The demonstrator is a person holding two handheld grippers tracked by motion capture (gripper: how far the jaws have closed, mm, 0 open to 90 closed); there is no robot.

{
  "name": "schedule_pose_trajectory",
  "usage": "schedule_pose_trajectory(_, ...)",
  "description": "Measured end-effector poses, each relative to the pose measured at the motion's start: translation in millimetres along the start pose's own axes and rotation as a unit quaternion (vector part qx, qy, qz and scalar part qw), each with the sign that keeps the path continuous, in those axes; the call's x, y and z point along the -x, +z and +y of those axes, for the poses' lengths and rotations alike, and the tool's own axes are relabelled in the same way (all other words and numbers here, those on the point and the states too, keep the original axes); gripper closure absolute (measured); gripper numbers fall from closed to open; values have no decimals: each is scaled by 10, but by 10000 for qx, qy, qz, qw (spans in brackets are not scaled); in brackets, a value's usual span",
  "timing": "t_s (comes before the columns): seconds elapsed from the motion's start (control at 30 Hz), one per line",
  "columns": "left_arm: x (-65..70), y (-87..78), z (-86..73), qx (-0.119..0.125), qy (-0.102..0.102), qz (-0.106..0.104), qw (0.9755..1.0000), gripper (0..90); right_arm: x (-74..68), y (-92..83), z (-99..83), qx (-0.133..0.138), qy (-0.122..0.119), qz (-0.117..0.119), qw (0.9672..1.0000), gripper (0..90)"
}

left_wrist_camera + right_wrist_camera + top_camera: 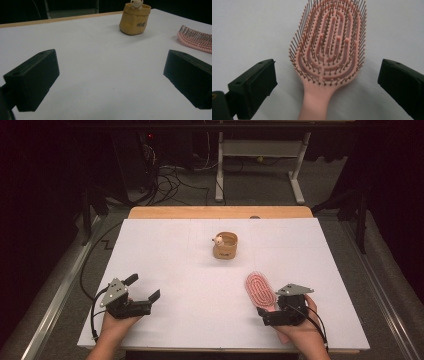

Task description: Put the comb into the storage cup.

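White surface (200, 270), wide and mostly bare. Tan cup-shaped holder (225, 245) with a small figure at its rim stands toward the far edge, near the middle. Pink hairbrush (260, 290) lies bristles-up near the front edge, right of centre; its long axis runs from the near right to the far left, with the head away from the person and the handle toward them. Right claw (274, 312) sits at the handle end, much the nearer of the two. In the right gripper view its jaws stand wide apart with the brush (329, 55) centred between them, the handle running down the middle, nothing gripped. Left claw (145, 296) rests near the front-left corner, jaws spread wide, empty, well apart from the brush.
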State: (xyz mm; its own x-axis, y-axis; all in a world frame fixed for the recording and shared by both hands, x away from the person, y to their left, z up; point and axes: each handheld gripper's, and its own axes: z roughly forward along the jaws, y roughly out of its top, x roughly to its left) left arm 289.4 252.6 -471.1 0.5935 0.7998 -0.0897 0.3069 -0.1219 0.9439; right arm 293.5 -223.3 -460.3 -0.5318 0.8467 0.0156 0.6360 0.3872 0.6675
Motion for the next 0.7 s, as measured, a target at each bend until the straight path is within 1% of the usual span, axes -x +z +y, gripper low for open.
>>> schedule_pose_trajectory(0.1,-16,2,-3,-37,44,-20,10000,8,-16,46,71,-225,-53,-28,9997,24)
schedule_pose_trajectory(0.17,-23,5,-4,-35,36,-26,10000,8,-19,67,114,-354,-61,-34,9993,28)
schedule_pose_trajectory(0.23,-24,5,-3,-13,5,-40,10000,8,-27,83,153,-481,-119,-45,9988,27)
schedule_pose_trajectory(0.37,-29,-4,-1,2,-5,-58,10000,8,-42,107,226,-724,-38,-32,9974,24)
schedule_pose_trajectory(0.43,-29,0,-1,9,-8,-67,10000,8,-50,129,263,-858,-5,-19,9963,20)
schedule_pose_trajectory(0.63,-30,7,-7,-1,-20,-82,10000,8,-69,206,377,-1218,-113,-126,9924,2)
schedule_pose_trajectory(0.67,-29,7,-7,-3,-22,-84,10000,8,-79,221,395,-1286,-73,-157,9916,2)
schedule_pose_trajectory(0.7,-27,8,-8,-4,-19,-86,10000,8,-78,238,414,-1335,-119,-180,9908,2)
